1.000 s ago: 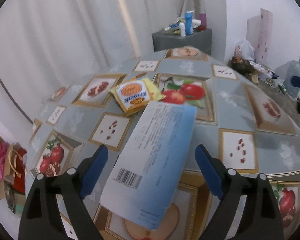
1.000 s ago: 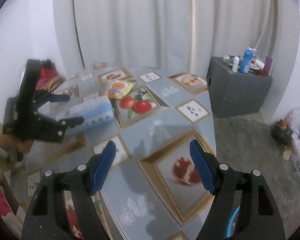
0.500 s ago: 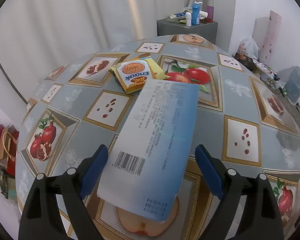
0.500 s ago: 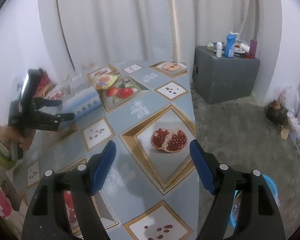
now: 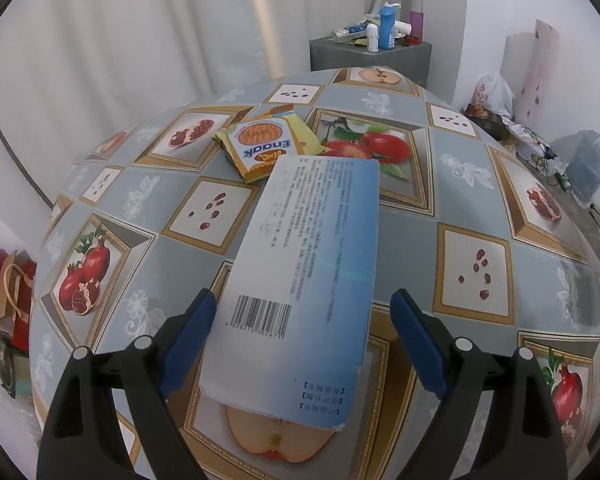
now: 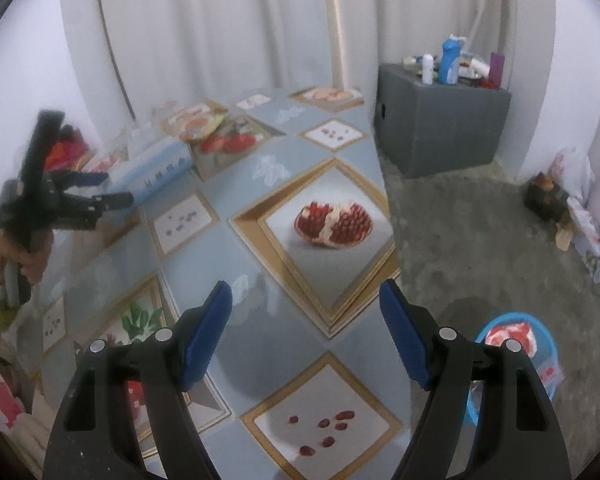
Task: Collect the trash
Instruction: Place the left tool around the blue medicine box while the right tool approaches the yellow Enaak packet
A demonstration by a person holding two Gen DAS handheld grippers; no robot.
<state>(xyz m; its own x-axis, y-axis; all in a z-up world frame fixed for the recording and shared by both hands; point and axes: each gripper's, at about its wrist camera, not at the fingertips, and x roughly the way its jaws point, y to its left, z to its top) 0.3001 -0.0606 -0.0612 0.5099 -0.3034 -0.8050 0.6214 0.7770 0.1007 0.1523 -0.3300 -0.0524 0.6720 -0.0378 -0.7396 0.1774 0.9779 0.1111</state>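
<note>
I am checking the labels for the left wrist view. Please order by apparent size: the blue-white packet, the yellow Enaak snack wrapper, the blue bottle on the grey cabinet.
1. blue-white packet, though it lies nearest the camera
2. yellow Enaak snack wrapper
3. blue bottle, far away on the grey cabinet

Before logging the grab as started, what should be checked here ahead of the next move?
1. Box lies between the left gripper's fingers: ok.
2. Left jaws closed on the box: not ok, a gap shows at one finger.
3. Right gripper open and empty: ok.
4. Wrapper clear of the box's far end: cannot tell, they overlap in the left view and the right view is blurred.
5. Bin in view on the floor by the table: ok, partly hidden behind the right gripper.
</note>
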